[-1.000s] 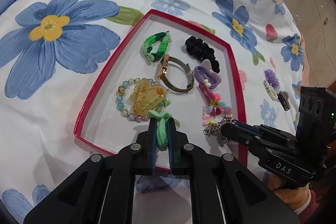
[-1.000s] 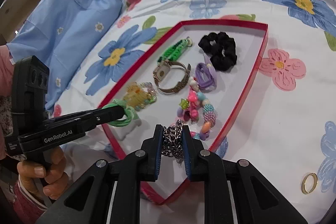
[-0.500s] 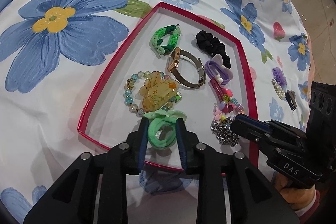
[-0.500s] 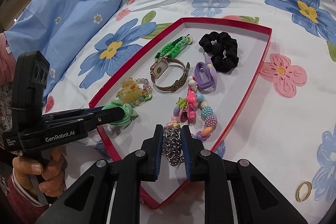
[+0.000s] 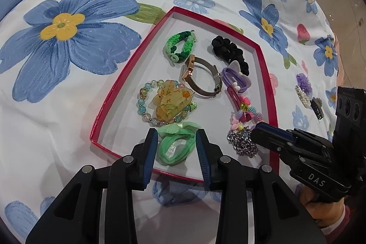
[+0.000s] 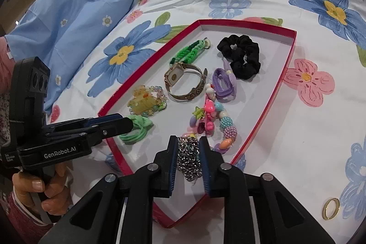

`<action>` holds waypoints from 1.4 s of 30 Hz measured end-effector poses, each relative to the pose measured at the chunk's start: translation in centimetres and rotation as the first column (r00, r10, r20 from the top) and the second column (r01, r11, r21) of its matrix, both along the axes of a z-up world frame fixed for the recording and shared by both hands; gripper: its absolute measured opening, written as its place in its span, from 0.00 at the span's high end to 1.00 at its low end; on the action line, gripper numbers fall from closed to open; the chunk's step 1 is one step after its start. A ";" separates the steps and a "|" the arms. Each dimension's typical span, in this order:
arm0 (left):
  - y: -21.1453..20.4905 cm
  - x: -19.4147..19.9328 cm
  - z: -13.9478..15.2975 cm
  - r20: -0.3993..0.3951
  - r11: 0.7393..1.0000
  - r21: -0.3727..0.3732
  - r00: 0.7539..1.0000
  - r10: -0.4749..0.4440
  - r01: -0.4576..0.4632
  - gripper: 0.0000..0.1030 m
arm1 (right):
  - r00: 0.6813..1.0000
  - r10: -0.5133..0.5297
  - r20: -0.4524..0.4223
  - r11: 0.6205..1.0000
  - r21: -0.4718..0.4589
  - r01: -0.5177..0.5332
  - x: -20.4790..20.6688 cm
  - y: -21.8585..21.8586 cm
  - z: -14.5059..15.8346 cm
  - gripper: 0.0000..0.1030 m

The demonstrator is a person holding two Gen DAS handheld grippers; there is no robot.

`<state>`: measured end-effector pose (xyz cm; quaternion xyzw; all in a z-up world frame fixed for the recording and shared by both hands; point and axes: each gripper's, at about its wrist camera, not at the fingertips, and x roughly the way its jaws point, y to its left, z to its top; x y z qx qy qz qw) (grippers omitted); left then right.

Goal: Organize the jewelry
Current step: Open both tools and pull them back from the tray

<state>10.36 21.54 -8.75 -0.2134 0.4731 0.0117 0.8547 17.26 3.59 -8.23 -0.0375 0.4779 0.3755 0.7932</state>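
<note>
A shallow red-rimmed tray (image 5: 128,74) (image 6: 283,61) on a flowered cloth holds a green braided band (image 5: 180,47), a black scrunchie (image 5: 228,52), a watch (image 5: 201,77), a purple hair tie (image 5: 235,79), a yellow claw clip on a bead bracelet (image 5: 169,102) and a bright bead string (image 6: 217,125). My left gripper (image 5: 176,148) is open around a light green hair tie (image 5: 176,145) lying in the tray's near corner. My right gripper (image 6: 188,157) is open around a silver chain (image 6: 188,157) lying in the tray; the chain also shows in the left wrist view (image 5: 243,141).
Outside the tray on the cloth lie a gold ring (image 6: 330,210), a purple flower clip (image 5: 303,84), a pearl clip (image 5: 304,98) and a small dark claw clip (image 5: 318,106). A blue pillow (image 6: 68,15) lies at the far left.
Both grippers have opened and let go. The green hair tie and the silver chain now lie in the tray between the spread fingers.
</note>
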 end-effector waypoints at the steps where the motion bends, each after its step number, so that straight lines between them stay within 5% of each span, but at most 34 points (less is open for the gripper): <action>1: 0.0 -0.1 0.2 0.003 1.000 0.003 1.000 0.002 -0.002 0.65 | 1.000 -0.001 0.004 1.000 0.006 0.001 -0.1 -0.1 0.2 0.79; 6: 0.3 -1.3 1.3 0.029 0.999 0.001 0.999 0.041 -0.041 0.44 | 0.999 -0.032 0.016 0.998 0.057 0.031 -0.3 -1.0 1.5 0.74; 8: 0.5 -1.9 1.7 0.042 0.998 -0.012 0.997 0.067 -0.067 0.35 | 0.999 -0.050 0.021 0.995 0.088 0.048 -0.3 -1.5 2.1 0.52; 10: 0.8 -2.4 2.0 0.051 0.996 -0.022 0.995 0.089 -0.088 0.27 | 0.997 -0.066 0.027 0.991 0.121 0.062 -0.4 -2.0 2.6 0.48; 28: -0.4 -7.0 4.1 0.094 0.991 -0.042 0.987 0.132 -0.128 0.17 | 0.992 -0.126 0.028 0.970 0.213 0.117 -2.9 -5.1 4.0 0.43; 35: -0.6 -8.8 4.0 0.110 0.982 -0.073 0.977 0.181 -0.174 0.08 | 0.990 -0.144 0.011 0.957 0.256 0.136 -4.0 -6.4 3.8 0.31; 42: -2.2 -11.1 5.4 0.163 0.983 -0.004 0.969 0.184 -0.186 0.08 | 0.984 -0.169 0.046 0.942 0.302 0.148 -5.9 -8.0 4.0 0.27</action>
